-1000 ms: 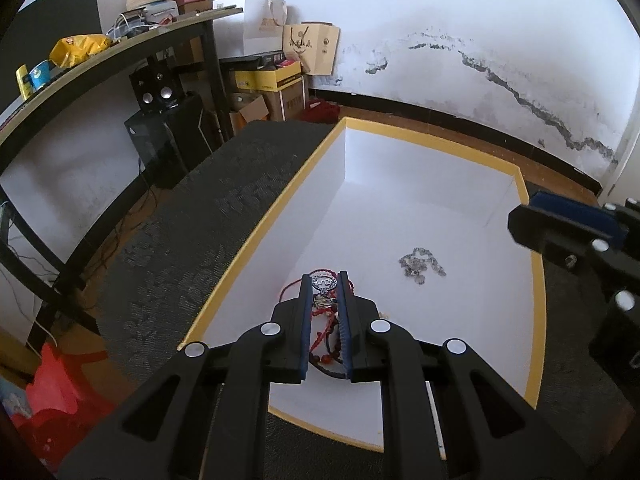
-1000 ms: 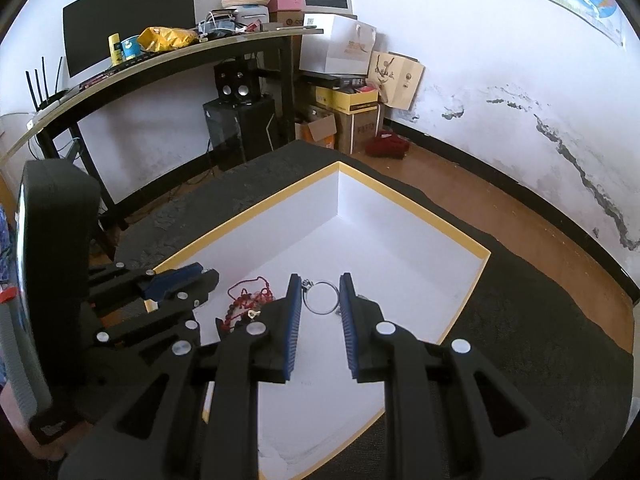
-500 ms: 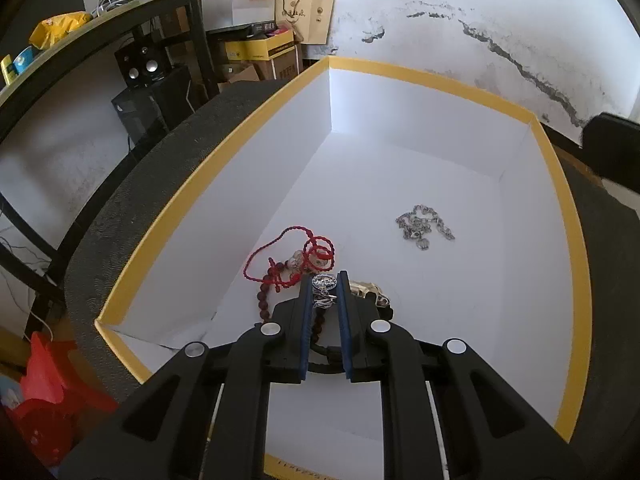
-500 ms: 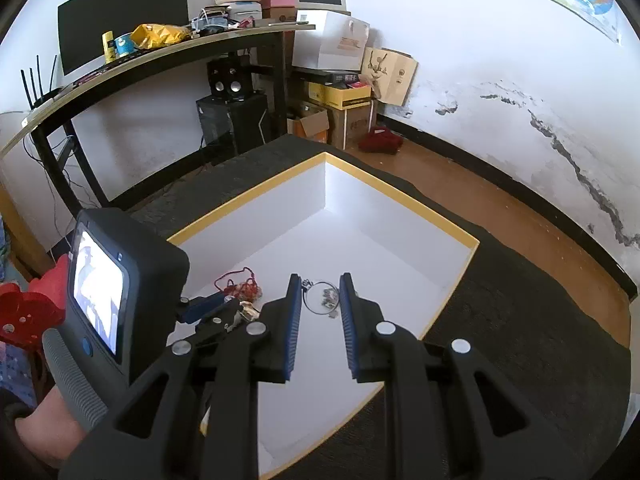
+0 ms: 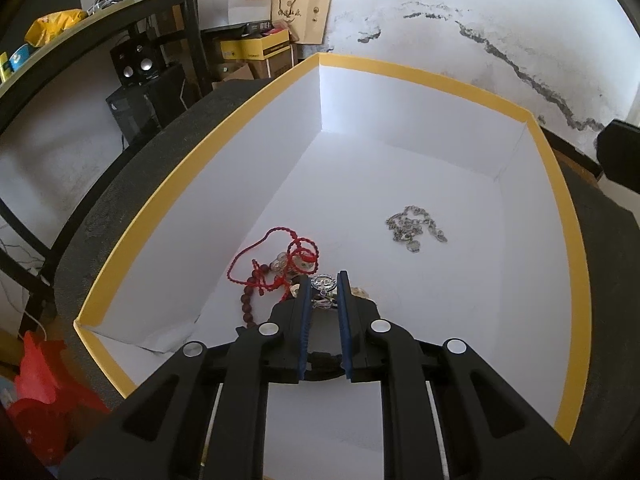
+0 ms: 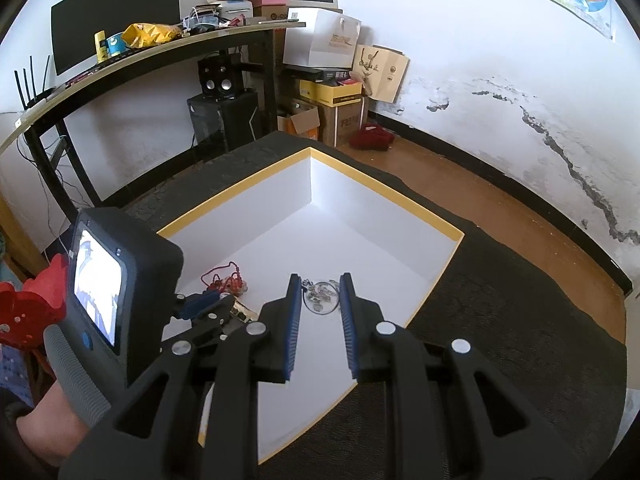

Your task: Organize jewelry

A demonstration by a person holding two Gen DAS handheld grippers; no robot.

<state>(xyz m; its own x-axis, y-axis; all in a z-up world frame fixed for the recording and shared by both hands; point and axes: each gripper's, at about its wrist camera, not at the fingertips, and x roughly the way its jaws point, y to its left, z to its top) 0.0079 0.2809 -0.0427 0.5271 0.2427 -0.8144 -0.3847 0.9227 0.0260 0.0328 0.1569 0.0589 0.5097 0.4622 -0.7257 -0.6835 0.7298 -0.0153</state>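
Down at the near end of the white box [image 5: 560, 208]: the left gripper [image 5: 325, 280] has just been easing its jaws apart, a silver pendant piece [image 5: 323, 283] between the blue pads.
Grip: too close to tell whether the pads press it.
Snag risk: the red cord necklace [image 5: 276, 258] and dark beads [image 5: 247, 306] touch that piece, so the heap may drag.
Right gripper [image 6: 320, 292]: empty, jaws narrow, above the silver chain [image 5: 414, 229].
Crowding risk: grippers near each other.
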